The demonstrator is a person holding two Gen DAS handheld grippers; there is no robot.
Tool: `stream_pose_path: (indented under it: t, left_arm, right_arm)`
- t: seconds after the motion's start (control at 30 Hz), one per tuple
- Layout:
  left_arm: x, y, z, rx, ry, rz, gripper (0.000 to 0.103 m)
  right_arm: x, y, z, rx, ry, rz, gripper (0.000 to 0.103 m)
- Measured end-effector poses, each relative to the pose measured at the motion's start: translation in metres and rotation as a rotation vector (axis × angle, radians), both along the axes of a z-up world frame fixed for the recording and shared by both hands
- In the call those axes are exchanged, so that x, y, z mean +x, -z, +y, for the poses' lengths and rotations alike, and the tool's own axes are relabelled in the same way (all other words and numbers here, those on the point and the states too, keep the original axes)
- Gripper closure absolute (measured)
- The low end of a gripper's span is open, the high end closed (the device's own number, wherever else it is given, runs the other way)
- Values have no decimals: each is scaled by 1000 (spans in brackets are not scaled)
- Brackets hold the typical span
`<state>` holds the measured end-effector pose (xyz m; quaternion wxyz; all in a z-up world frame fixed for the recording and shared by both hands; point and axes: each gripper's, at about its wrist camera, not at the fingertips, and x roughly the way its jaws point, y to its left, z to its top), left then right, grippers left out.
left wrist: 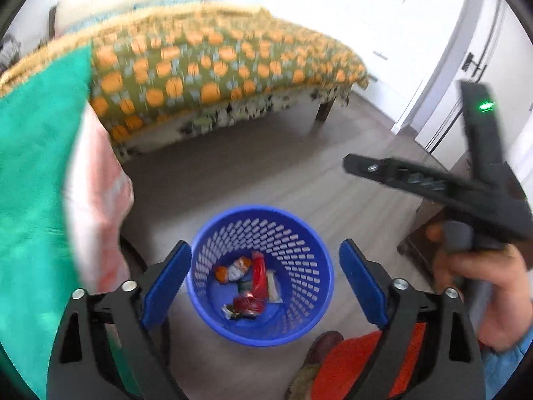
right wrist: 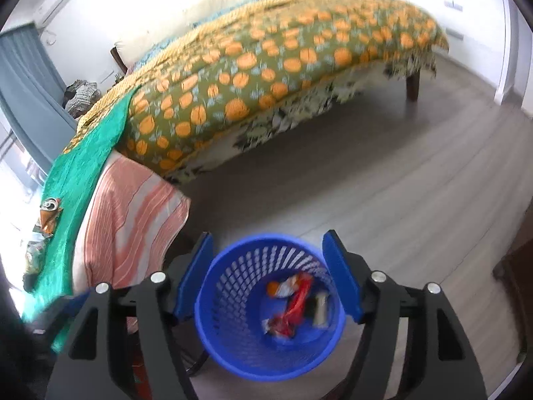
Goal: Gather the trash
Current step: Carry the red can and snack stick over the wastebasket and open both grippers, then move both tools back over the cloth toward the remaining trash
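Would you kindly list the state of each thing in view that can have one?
Left gripper: open, empty, above the bin.
Right gripper: open, empty, above the bin.
Blue bin: upright on the floor, holding several wrappers.
Wrappers: lying at the bin's bottom.
Crushed can: on the green cloth, not yet collected.
Green cloth: draped over the bed's edge.

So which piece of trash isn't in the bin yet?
The crushed orange can on the green cloth, far left. The red wrapper and the other wrappers already lie inside the blue basket.
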<state>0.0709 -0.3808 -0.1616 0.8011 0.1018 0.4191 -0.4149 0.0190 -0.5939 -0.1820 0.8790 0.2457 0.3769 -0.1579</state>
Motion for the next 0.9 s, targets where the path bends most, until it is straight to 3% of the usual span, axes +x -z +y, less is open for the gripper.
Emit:
stream_pose_path:
  t: [0.03,0.1,0.23,0.4,0.57,0.77,0.9]
  left_arm:
    - [-6,-11,11,-13,3,-24,10]
    - [-13,-24,32,-24,4,-60,9]
    - [-21,-31,86,5,-46,-104,8]
    - [-10,-25,170,56,-204,-120,8]
    - [4,-24,244,94,-339,-116,8]
    - [20,-26,326,128,-493,-124,7]
    - [34,-27,362,113,-571,-102,7]
  right_arm:
    - [-1,-5,5,-42,4,-8,20]
    - [-3,-12,15,-104,11,-32,14]
    - [-2,-28,50,-242,-57,-80,14]
    - [10,-26,122,-376,-236,-80,14]
    - [21,-26,201,-352,-399,-85,14]
    - [56,-47,302,-291,-579,-96,14]
    - [100,-45,351,-254,-646,-21,14]
